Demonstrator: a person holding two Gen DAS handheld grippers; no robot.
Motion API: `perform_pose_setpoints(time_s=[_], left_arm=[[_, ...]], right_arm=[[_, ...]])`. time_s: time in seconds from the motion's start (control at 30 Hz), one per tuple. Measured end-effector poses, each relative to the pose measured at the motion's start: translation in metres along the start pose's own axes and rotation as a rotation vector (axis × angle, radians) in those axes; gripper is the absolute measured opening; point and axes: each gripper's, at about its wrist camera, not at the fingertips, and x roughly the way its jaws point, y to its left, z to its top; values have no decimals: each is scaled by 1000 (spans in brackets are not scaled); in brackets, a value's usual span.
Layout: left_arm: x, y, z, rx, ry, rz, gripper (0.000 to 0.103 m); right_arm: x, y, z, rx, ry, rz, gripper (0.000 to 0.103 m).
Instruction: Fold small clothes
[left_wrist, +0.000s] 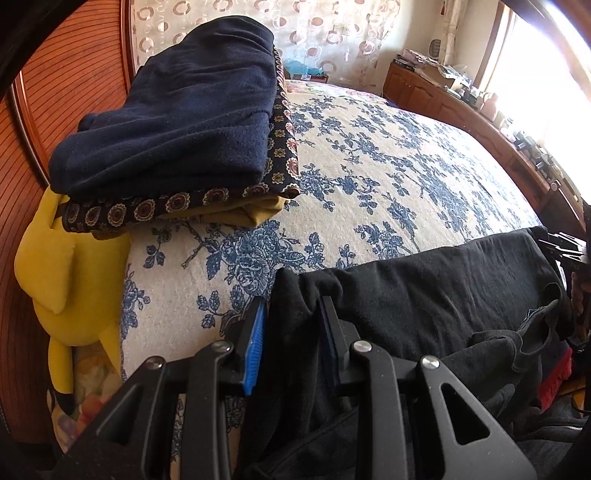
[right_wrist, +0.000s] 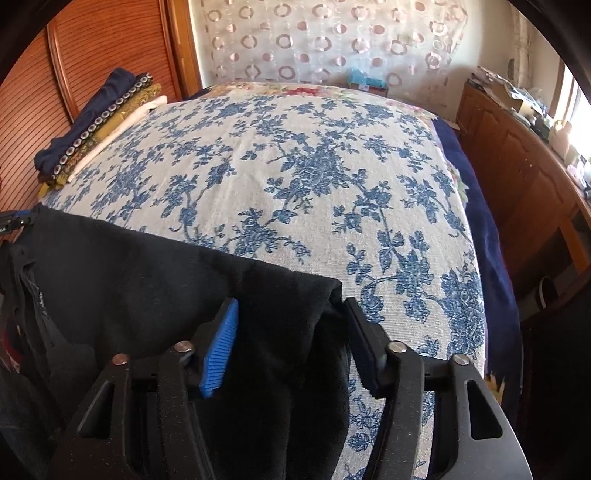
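Observation:
A black garment (left_wrist: 424, 295) lies along the near edge of the bed; it also shows in the right wrist view (right_wrist: 147, 273). My left gripper (left_wrist: 293, 314) is shut on the garment's left end, with black cloth bunched between its blue-padded fingers (left_wrist: 255, 347). My right gripper (right_wrist: 291, 317) holds the garment's right end; the cloth fills the gap between its fingers (right_wrist: 221, 343). Part of the garment hangs down over the bed's front edge, hidden below.
A stack of folded clothes (left_wrist: 177, 122), navy on top, sits at the bed's left side, also in the right wrist view (right_wrist: 99, 122). A yellow plush toy (left_wrist: 70, 280) lies beside it. The blue floral bedspread (right_wrist: 314, 177) stretches ahead. A wooden cabinet (right_wrist: 517, 177) stands right.

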Motion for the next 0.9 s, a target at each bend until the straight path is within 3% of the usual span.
perform_pose_setpoints(time_s=[0.03,0.1,0.17,0.2,0.3,0.5,0.77,0.9], left_arm=[[1,-1,0,-1,-3,1,26],[1,-2,0,1,-12,3,26],[1,-6,-1,16,-22,6,23],[1,-8,-2,28,-23,6,14],[-6,-14,-4,47,-47,-3,5],[-64,-26,0,46,-209,-76,4],[-153,-42,27,105,-410,-149,4],[-184,-45,47,138,-488,-146,4]], right_arm=[[-1,2,0,-9,-1,15,39],[-2,7,-1,-21,-2,53,15],[-3,13,-3,-33,-1,57,14],[-4,15,-3,-31,2,70,13],[-14,23,-7,-12,-34,107,11],[-73,39,-1,-20,-153,126,10],[-182,61,26,-116,-319,73,9],[-223,62,40,-142,-397,22,9]])
